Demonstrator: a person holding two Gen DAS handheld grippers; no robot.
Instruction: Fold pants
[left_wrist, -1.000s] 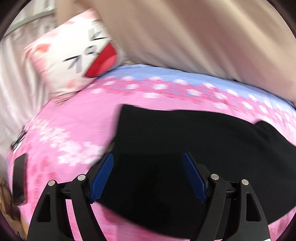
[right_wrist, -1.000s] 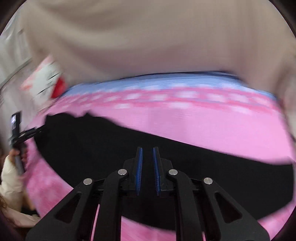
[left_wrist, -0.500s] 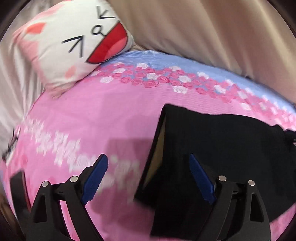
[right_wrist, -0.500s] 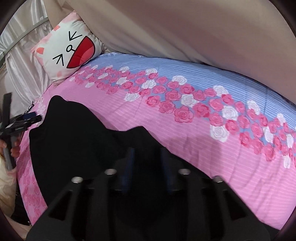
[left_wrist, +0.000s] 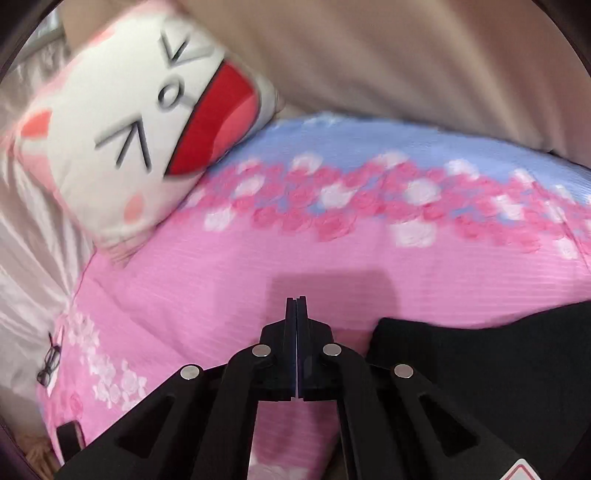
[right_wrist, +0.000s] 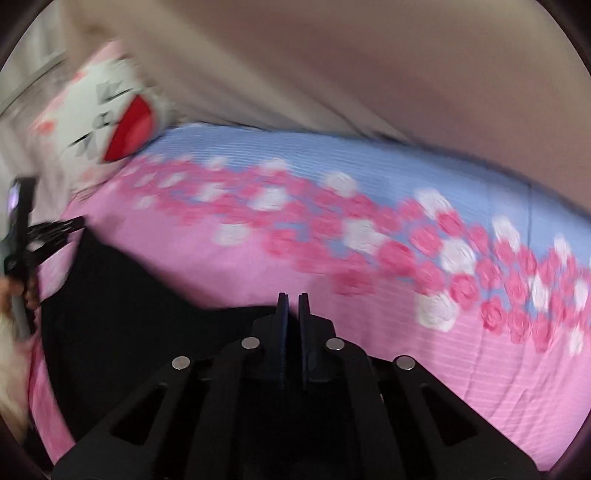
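Black and soft, the pants (right_wrist: 122, 314) lie on the pink floral bedspread (left_wrist: 229, 266), a limp, light cloth that would likely sag and slide unless pinched at an edge or corner, such as the one showing just right of the left gripper (left_wrist: 296, 306). That gripper's jaws are pressed together over bare bedspread with no cloth seen between them, while the right gripper (right_wrist: 293, 306) is nearly closed above the pants, and motion blur hides whether it grips fabric. Their long axis seems to run across the bed from left to right, though which end is the waist cannot be told.
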